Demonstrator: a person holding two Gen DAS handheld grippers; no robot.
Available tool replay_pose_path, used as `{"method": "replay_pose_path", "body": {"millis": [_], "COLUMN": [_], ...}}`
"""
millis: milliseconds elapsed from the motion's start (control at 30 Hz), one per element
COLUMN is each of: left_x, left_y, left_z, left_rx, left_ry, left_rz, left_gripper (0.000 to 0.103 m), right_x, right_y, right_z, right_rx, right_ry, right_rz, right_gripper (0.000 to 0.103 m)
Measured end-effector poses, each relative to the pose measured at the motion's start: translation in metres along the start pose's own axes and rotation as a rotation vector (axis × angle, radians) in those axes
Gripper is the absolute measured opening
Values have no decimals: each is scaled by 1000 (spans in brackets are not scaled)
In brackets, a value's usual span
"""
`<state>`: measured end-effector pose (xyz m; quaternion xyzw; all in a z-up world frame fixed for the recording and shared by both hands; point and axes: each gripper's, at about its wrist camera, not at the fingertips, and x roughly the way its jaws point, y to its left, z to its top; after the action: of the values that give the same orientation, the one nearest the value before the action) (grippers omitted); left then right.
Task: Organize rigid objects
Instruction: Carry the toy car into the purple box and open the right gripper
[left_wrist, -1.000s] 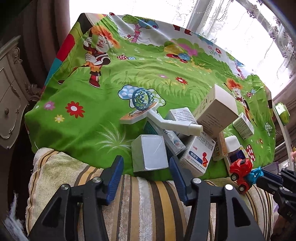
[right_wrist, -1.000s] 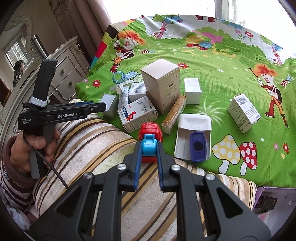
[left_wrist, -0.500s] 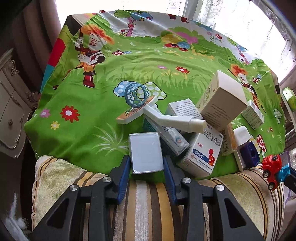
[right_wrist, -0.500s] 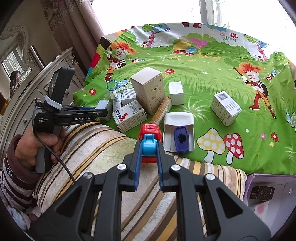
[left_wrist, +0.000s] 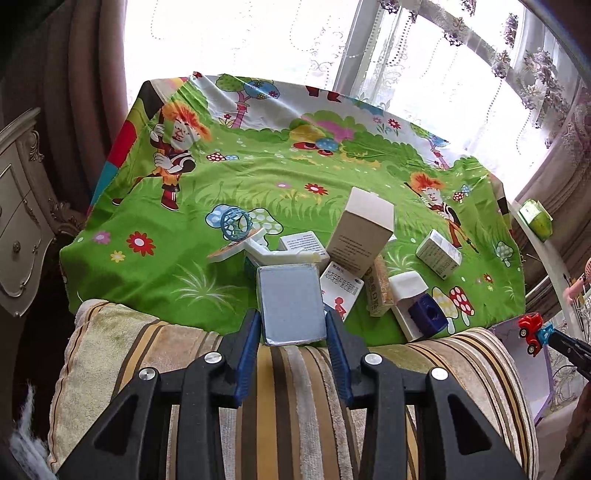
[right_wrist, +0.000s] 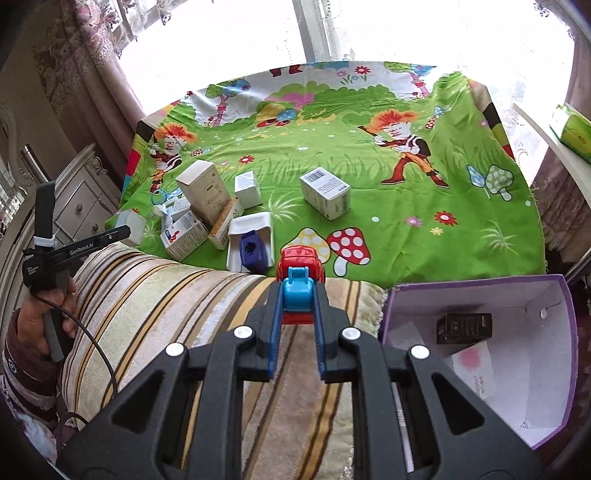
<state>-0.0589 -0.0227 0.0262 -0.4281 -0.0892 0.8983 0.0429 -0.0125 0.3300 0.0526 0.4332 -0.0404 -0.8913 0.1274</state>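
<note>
My left gripper (left_wrist: 291, 323) is shut on a small pale grey box (left_wrist: 291, 304), held just above the near edge of the green cartoon sheet (left_wrist: 258, 177). Behind it lies a heap of cartons, with a tall beige box (left_wrist: 364, 230) leaning on them. My right gripper (right_wrist: 297, 295) is shut on a red and blue toy car (right_wrist: 300, 269) over the striped cushion (right_wrist: 166, 295). Right of it stands a purple box (right_wrist: 569, 332), open at the top, with a small black carton (right_wrist: 464, 328) inside. The left gripper (right_wrist: 123, 233) with its box also shows at the left of the right wrist view.
On the sheet also lie a barcode carton (right_wrist: 327, 192), a white holder with a blue insert (right_wrist: 251, 247) and a blue lattice ball (left_wrist: 236, 223). A carved dresser (left_wrist: 18, 229) stands at left. A person's hand (right_wrist: 48, 317) grips the left tool's handle. Curtains and window lie behind.
My left gripper closed on the small grey box and lifted it off the sheet. My right gripper carried the toy car to the right, bringing the purple box into view.
</note>
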Motion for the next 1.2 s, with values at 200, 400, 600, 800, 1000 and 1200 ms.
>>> {"method": "replay_pose_path", "body": {"millis": [200,400,600,800,1000,1200], "left_x": [-10,-14,-18,-20,-19,-19], "left_y": [-25,-54,-78,-90,-94,-97], "left_z": [-5,-11,-16,-17,-17,-17], "left_rx": [35,87,132,151,158,167], "left_ry": [-15,-7,3,9,13,16], "left_rz": [-52,-101,-134,-155,-159,-161], "left_gripper": [37,37,37,37,37,37], "right_x": [-27,-31,-5,26,46,62], "right_y": [-55,-93,-119,-130,-132,-136], "right_z": [-20,-44,-73,-95,-105,-107], "right_rx": [117,190,247,280,265,236], "right_ry": [-24,-4,70,155,223,279], "right_rz": [-104,-184,-186,-181,-196,-236], "right_gripper": [19,19,19,19,19,19]}}
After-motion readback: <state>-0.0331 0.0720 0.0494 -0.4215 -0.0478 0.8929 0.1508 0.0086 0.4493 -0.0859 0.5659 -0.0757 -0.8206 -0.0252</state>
